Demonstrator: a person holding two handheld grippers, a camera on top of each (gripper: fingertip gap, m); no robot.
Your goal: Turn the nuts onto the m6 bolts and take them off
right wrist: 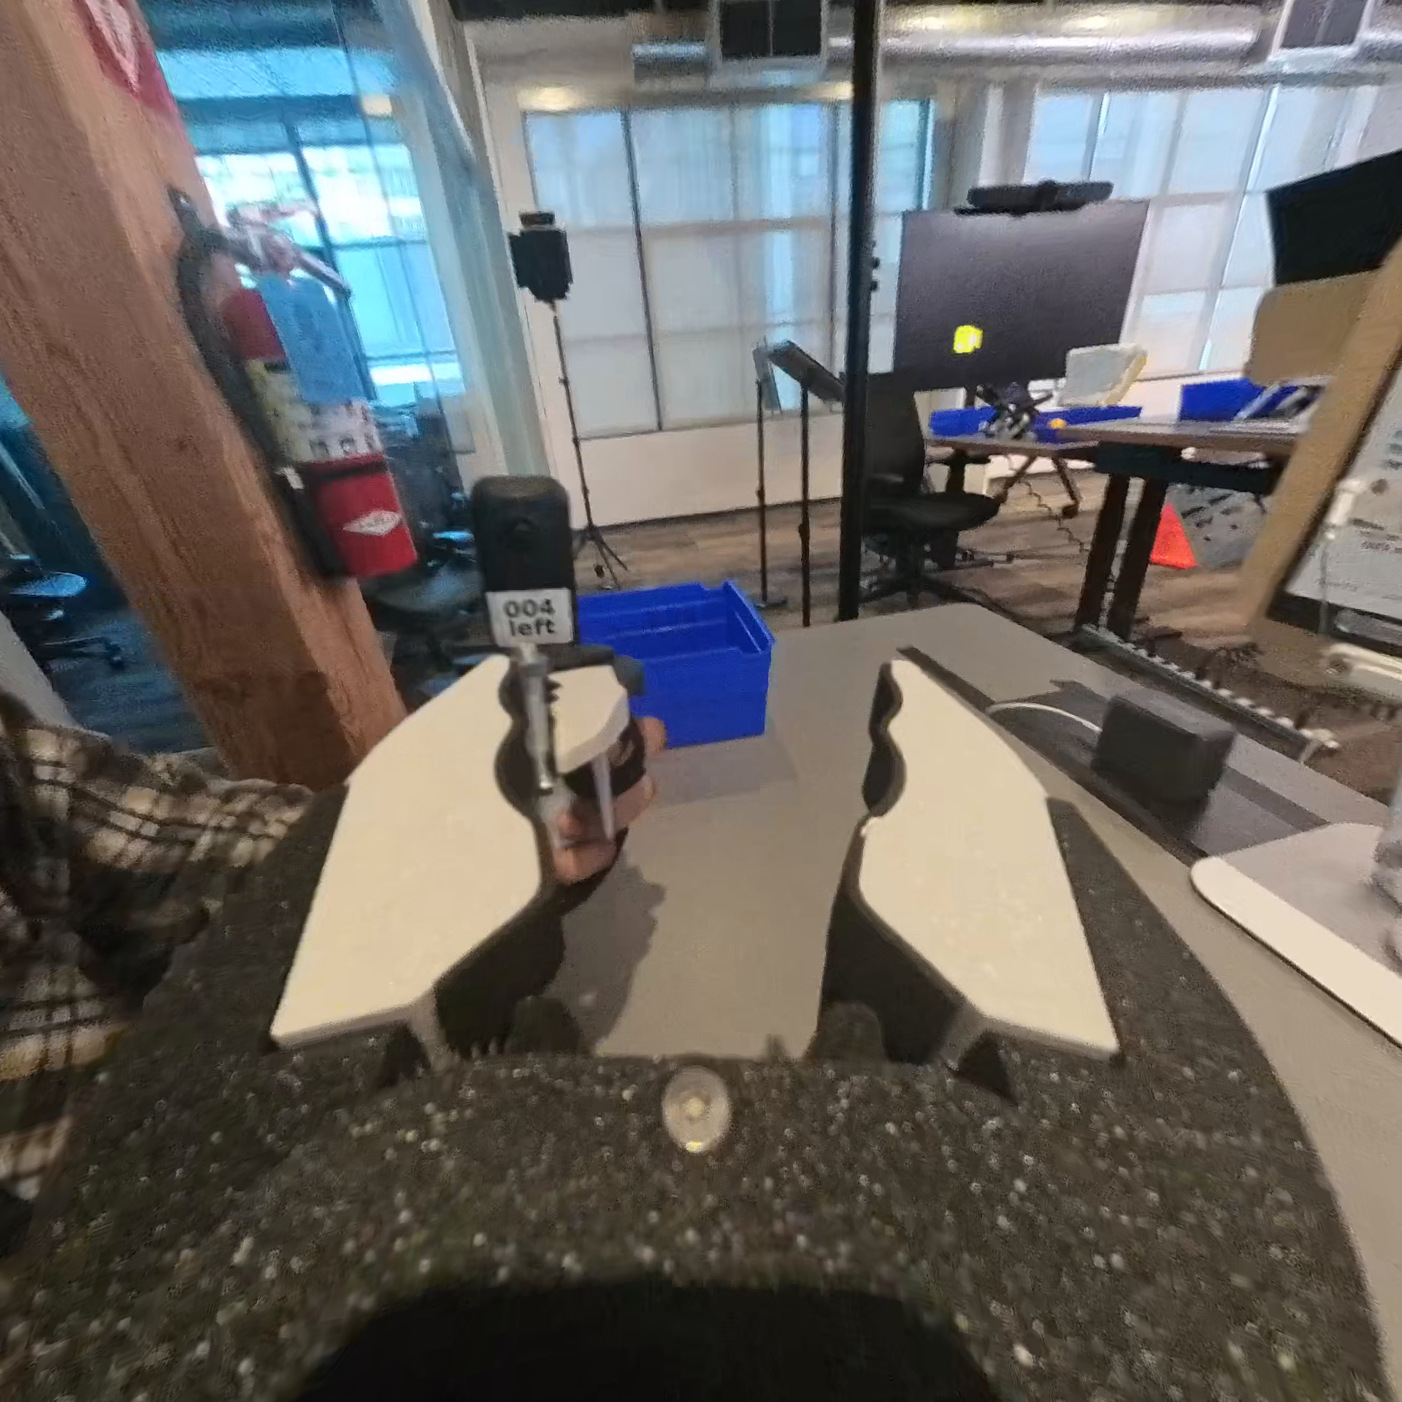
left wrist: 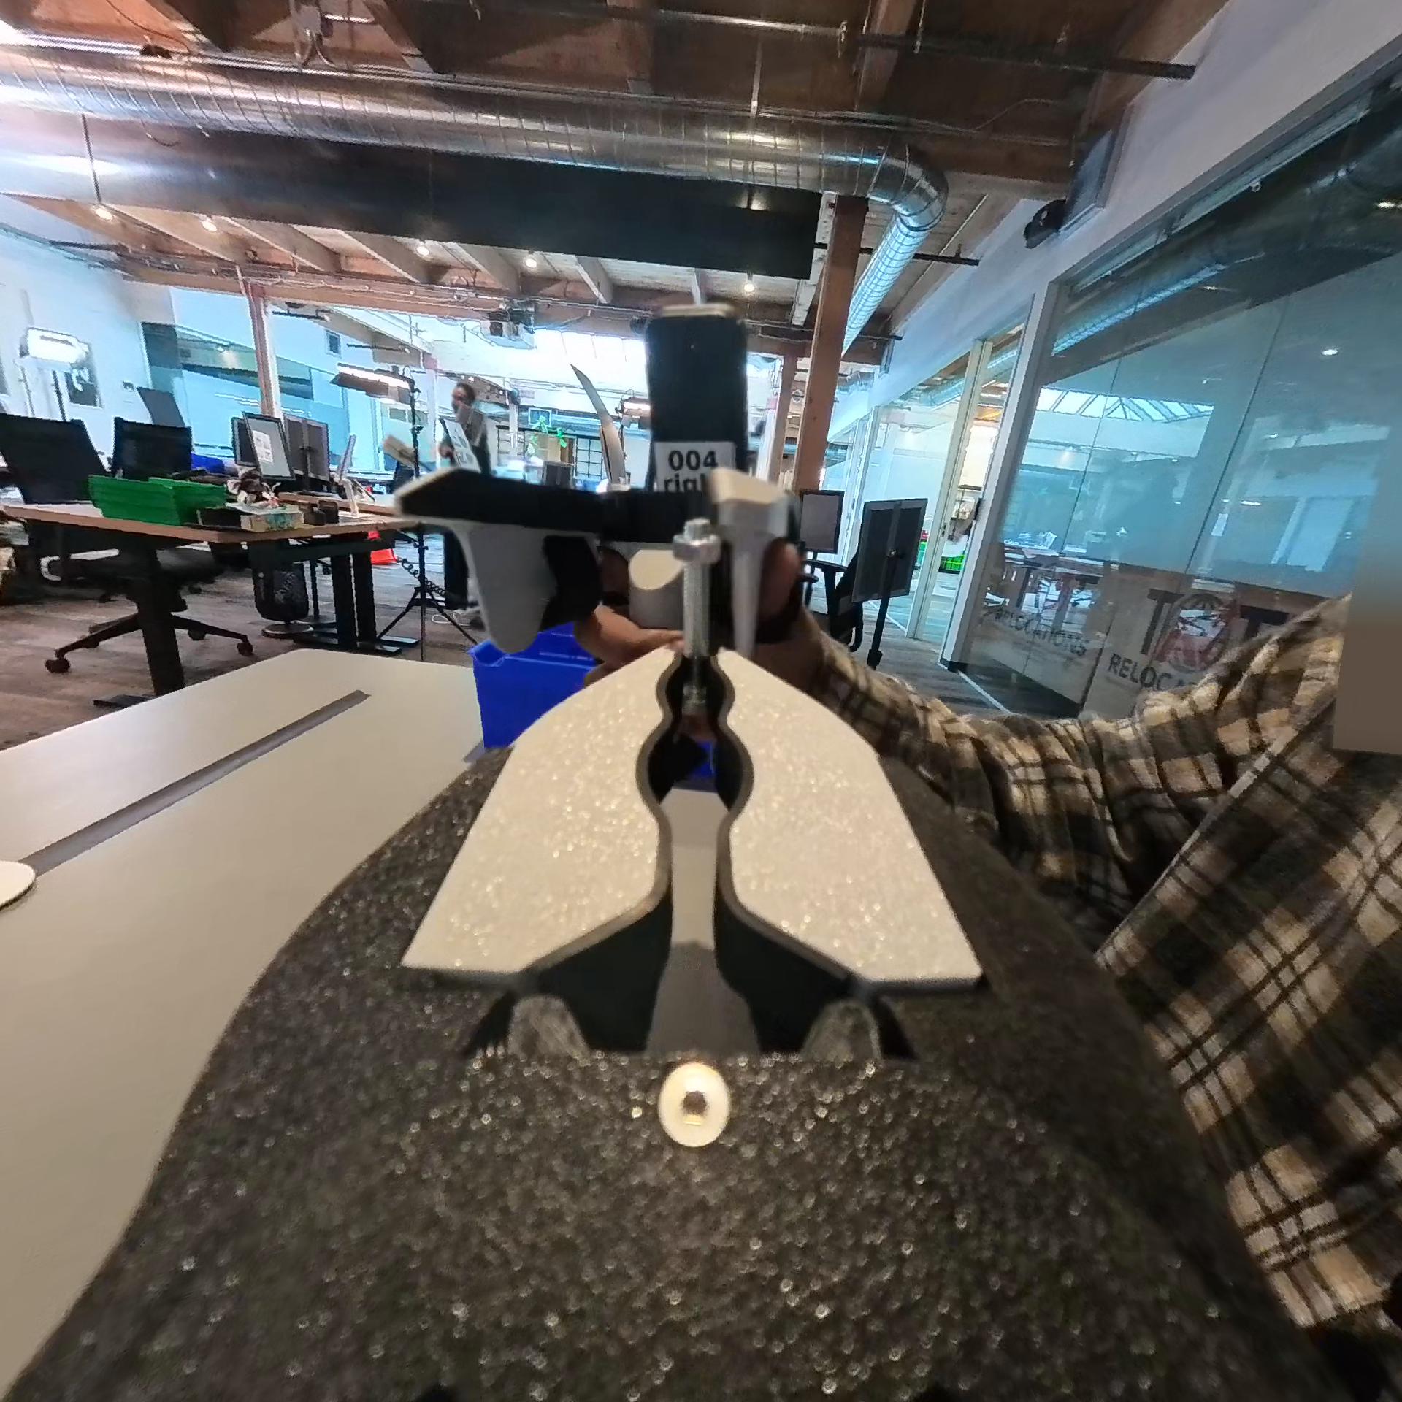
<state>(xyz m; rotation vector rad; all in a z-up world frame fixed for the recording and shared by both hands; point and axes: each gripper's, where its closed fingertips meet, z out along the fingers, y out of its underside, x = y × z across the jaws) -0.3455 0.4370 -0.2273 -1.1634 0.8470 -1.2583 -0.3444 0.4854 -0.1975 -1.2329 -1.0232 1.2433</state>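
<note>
We clamp the bolt [left wrist: 696, 607] upright in the left gripper [left wrist: 694, 702]; right gripper [right wrist: 705, 728] spread wide around its nut [left wrist: 696, 537]

The bolt [left wrist: 696, 607] is bright threaded metal, its nut [left wrist: 696, 538] likewise shiny. Each claw's fingers [left wrist: 576, 819] look matt white and grainy. The table [left wrist: 190, 796] is smooth grey; the bin [right wrist: 683, 660] glossy blue plastic.

The left gripper [left wrist: 694, 686] stands above the desk [left wrist: 227, 796], its fingertips closed around the lower end of an upright bolt [left wrist: 696, 607]. A nut [left wrist: 696, 539] sits near the bolt's top. The right gripper [left wrist: 618, 561] lies behind, its fingers either side of the bolt. A bin [right wrist: 683, 660] stands beyond the desk's far edge.
</note>
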